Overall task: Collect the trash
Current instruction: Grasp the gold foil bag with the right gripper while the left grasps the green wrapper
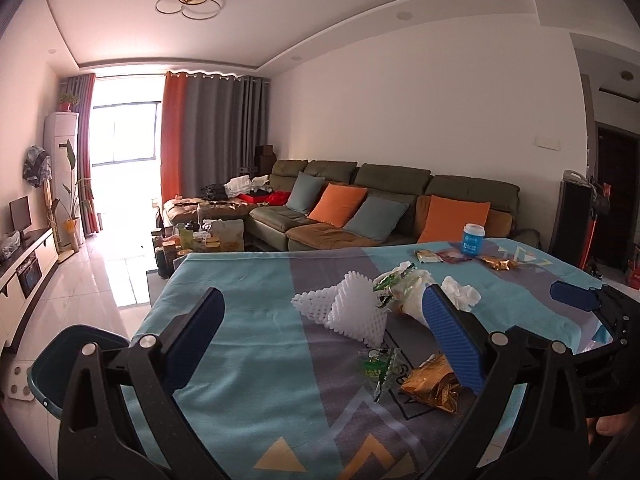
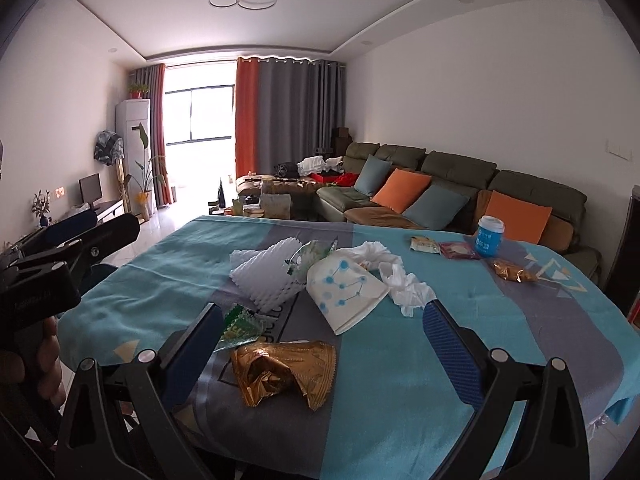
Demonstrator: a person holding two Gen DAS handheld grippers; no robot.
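Trash lies on the table's blue-grey cloth (image 2: 400, 360). A gold foil wrapper (image 2: 282, 372) lies nearest, between my right gripper's open fingers; it also shows in the left wrist view (image 1: 430, 386). A green wrapper (image 2: 238, 326), white foam net (image 2: 266, 276), tipped paper cup (image 2: 346, 292) and crumpled tissue (image 2: 400, 280) lie behind it. My right gripper (image 2: 324, 322) is open and empty. My left gripper (image 1: 326, 310) is open and empty, with the foam net (image 1: 348, 306) between its fingers. A dark bin (image 1: 76, 348) stands left of the table.
At the far right of the table stand a blue-white cup (image 2: 489, 236), flat snack packets (image 2: 440, 246) and another gold wrapper (image 2: 512, 272). A green sofa with cushions (image 2: 440, 196) sits behind. The left gripper (image 2: 76, 240) shows at the left edge of the right wrist view.
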